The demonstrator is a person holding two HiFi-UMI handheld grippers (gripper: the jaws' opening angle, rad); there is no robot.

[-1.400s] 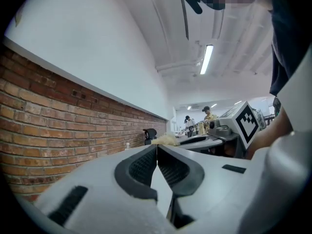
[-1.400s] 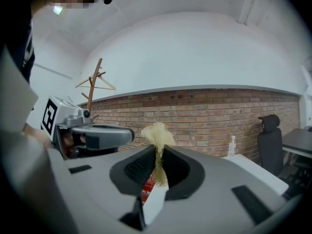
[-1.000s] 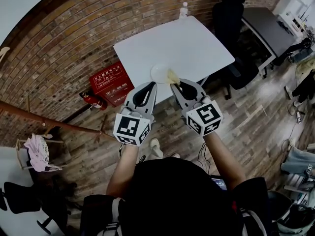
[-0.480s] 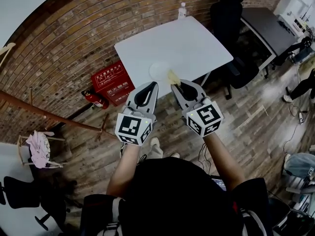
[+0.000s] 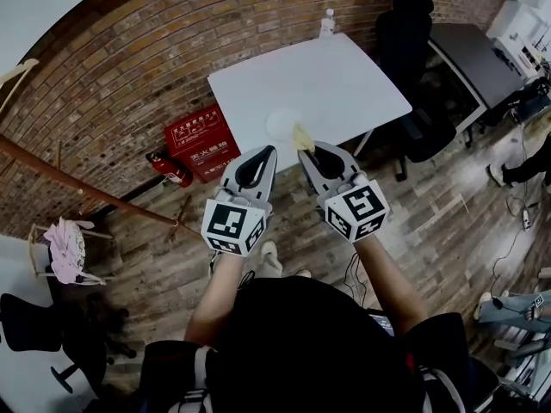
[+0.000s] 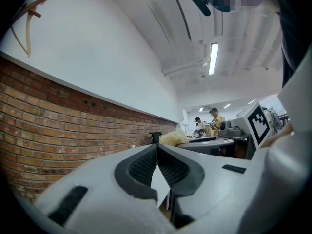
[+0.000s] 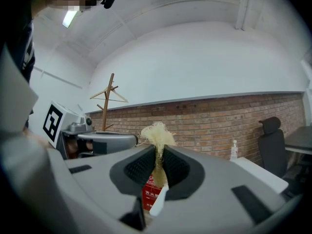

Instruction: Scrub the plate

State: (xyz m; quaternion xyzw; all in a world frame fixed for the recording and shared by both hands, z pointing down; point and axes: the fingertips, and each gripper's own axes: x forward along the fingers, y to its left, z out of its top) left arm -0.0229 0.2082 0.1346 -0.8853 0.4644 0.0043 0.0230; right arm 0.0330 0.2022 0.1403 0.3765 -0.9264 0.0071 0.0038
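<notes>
- Left gripper (image 6: 157, 146) and right gripper (image 7: 159, 150): matt grey plastic shells; the jaws carry black, finely ribbed pads (image 6: 142, 168).
- Scrubber (image 7: 157, 132): pale yellow, coarse, fibrous tuft.
- Plate (image 5: 282, 124): white, smooth.
- Bench (image 5: 344, 67): smooth, matt white top.
- Wall (image 5: 120, 84): rough red brick.
- Floor (image 5: 448, 231): wood planks with a slight sheen.

We see a white table (image 5: 344, 76) standing on the plank floor (image 5: 448, 222), with a small bottle (image 5: 327, 20) upright at the table's far corner. Left of the table, a red box (image 5: 200, 143) and a fire extinguisher (image 5: 174, 172) rest on the floor.
</notes>
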